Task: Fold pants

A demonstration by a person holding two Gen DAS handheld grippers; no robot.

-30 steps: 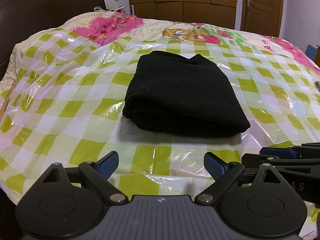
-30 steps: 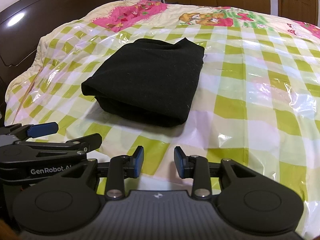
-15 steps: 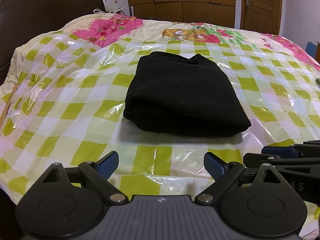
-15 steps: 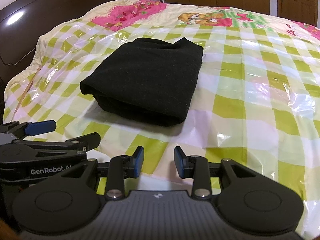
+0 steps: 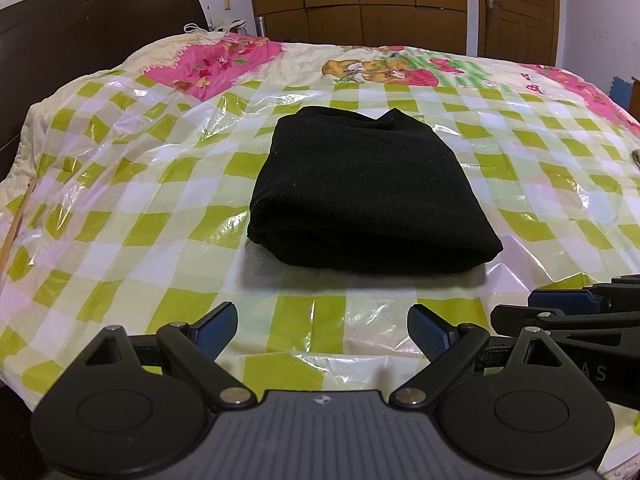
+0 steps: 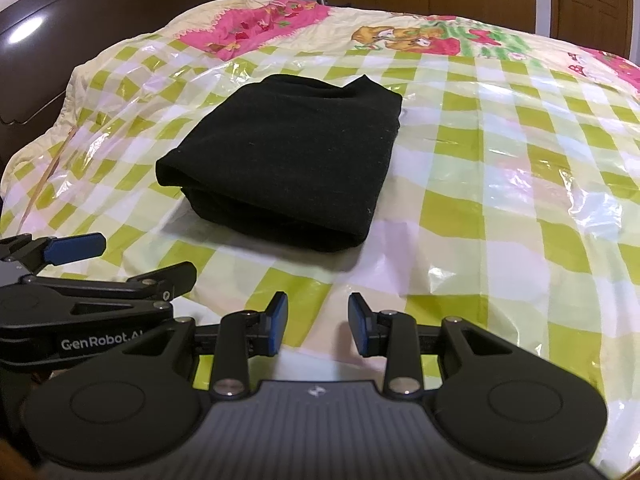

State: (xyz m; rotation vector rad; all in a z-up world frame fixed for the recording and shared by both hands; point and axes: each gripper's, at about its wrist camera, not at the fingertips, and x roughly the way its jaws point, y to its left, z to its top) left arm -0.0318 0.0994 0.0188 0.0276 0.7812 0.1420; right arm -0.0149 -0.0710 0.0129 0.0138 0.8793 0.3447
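Both claws hang over the near edge of the bed with nothing in them: the left claw [image 5: 322,330] has its jaws wide apart, and the right claw [image 6: 317,323] has its jaws apart by a narrower gap, each showing only the checked plastic sheet [image 5: 132,216] between the blue pads. The black pants [image 5: 368,196] lie ahead of both, well clear of the fingertips, as a thick, squarish bundle in the middle of the sheet, with stacked layers showing along the near edge and a small notch at the far edge. Judging by that shape, the folding looks done or nearly so, and the step in hand is most likely to check the bundle or back away from it. If a last tidy is wanted, the near-left corner, where the layers bulge a little, seems the place: press down from above with closed jaws, not a pinch from the side, since a pinch could drag the top layer and undo the stack. The sheet looks slippery and crinkled, so any push across it may slide the whole bundle.
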